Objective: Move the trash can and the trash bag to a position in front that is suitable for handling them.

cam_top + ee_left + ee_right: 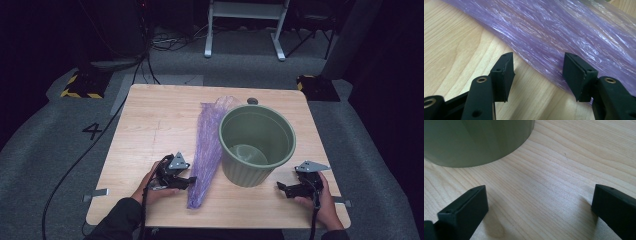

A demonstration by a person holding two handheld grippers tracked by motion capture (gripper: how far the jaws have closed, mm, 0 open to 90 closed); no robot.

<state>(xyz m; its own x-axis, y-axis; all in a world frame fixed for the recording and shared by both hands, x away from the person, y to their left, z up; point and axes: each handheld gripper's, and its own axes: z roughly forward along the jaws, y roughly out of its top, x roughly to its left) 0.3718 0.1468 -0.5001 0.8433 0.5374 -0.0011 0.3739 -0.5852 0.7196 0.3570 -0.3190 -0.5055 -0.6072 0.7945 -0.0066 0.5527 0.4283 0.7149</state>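
A long purple plastic bag [207, 150] lies flat on the wooden table [150, 120], running from the far middle toward the near edge, beside a green ribbed bin [256, 144]. My left gripper [189, 181] sits low at the bag's left edge, near its closer end. In the left gripper view its jaws stand open, one pad over bare wood, the other at the rim of the purple bag [554, 32], nothing pinched between them. My right gripper [281, 187] rests near the table's front right, open, pointing at the bin's base [474, 140].
A small round grey disc [252, 101] lies at the table's far edge behind the bin. Metal tabs [96, 194] stick out at the table's near sides. Cables and a white frame [245, 25] stand on the grey floor beyond.
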